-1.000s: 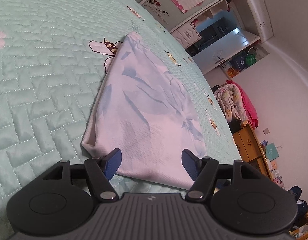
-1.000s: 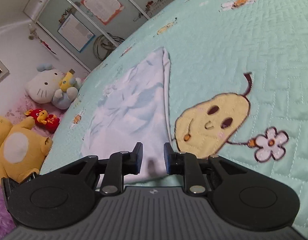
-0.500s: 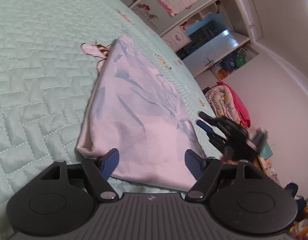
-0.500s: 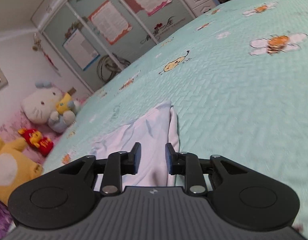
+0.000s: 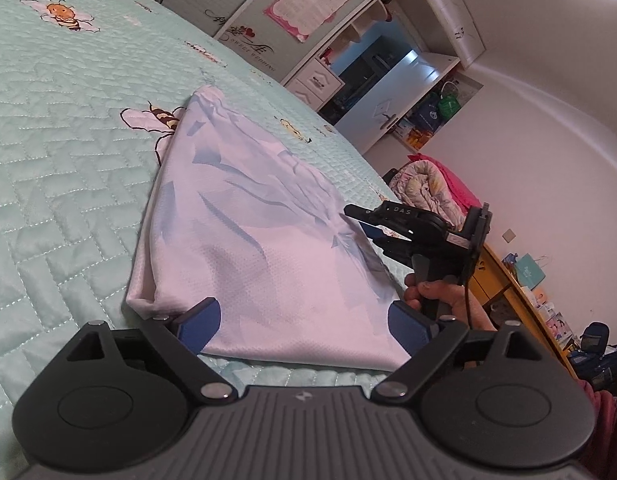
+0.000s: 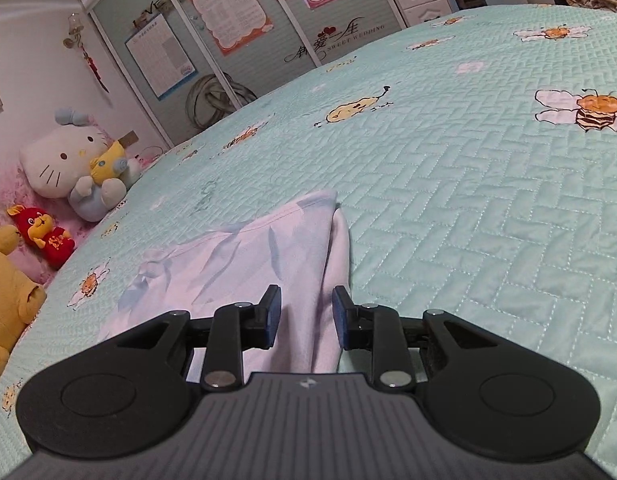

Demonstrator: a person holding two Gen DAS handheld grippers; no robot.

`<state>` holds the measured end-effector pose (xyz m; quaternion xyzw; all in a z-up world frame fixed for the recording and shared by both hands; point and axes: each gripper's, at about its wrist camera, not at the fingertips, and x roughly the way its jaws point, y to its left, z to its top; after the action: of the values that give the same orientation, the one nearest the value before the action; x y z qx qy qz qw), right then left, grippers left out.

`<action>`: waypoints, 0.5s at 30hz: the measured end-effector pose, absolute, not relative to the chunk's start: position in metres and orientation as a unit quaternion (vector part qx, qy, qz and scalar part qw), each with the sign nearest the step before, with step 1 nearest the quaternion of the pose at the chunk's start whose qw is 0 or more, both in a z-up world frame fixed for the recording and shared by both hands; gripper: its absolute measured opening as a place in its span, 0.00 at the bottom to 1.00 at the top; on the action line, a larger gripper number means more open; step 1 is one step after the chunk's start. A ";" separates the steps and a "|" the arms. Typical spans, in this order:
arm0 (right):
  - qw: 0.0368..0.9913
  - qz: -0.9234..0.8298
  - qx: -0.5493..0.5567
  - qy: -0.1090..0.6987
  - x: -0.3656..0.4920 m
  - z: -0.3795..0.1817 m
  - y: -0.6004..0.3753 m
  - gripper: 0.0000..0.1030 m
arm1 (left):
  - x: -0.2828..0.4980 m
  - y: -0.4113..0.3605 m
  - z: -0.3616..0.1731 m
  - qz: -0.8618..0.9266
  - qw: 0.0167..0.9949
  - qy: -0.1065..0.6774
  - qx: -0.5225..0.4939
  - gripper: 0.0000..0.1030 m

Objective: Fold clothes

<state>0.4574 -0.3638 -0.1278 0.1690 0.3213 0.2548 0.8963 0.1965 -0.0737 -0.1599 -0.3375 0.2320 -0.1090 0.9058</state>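
a pale garment, white with faint blue markings, lies folded into a rough triangle on a mint-green quilted bedspread printed with bees and small fruit figures. its narrow tip points toward the far edge of the bed and partly covers one bee print; its broad edge lies at the near edge of the bed, just in front of the left gripper.

left gripper: the two blue pads stand wide apart, one at each end of the garment's near edge, with nothing clamped between them. the left pad sits just beside the garment's near left corner.

right gripper, own view: the pads are set a little apart with a raised fold of the garment running between them; whether the pads actually press the cloth cannot be told. in the left wrist view the same gripper reaches the garment's right edge from the side, held by a hand around its handle, with a dark red sleeve at the lower right corner.

surroundings: stuffed toys sit beside the bed on the left of the right wrist view; wardrobe doors with posters stand beyond the far edge of the bed; a rolled quilt rests on furniture by the wall.
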 end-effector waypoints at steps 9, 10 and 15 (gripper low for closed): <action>0.899 0.254 0.158 0.319 0.459 -0.125 -0.357 0.26 | 0.188 -0.076 -0.165 -0.121 0.903 0.222 -0.346 0.95; 0.901 0.250 0.160 0.315 0.458 -0.124 -0.358 0.26 | 0.188 -0.076 -0.165 -0.122 0.903 0.222 -0.347 0.95; 0.910 0.247 0.133 0.305 0.461 -0.120 -0.350 0.27 | 0.190 -0.072 -0.166 -0.129 0.901 0.217 -0.354 0.96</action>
<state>0.4615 -0.3501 -0.1197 0.1326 0.3050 0.2466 0.9103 0.1896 -0.0716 -0.1661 -0.3538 0.2173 -0.1287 0.9006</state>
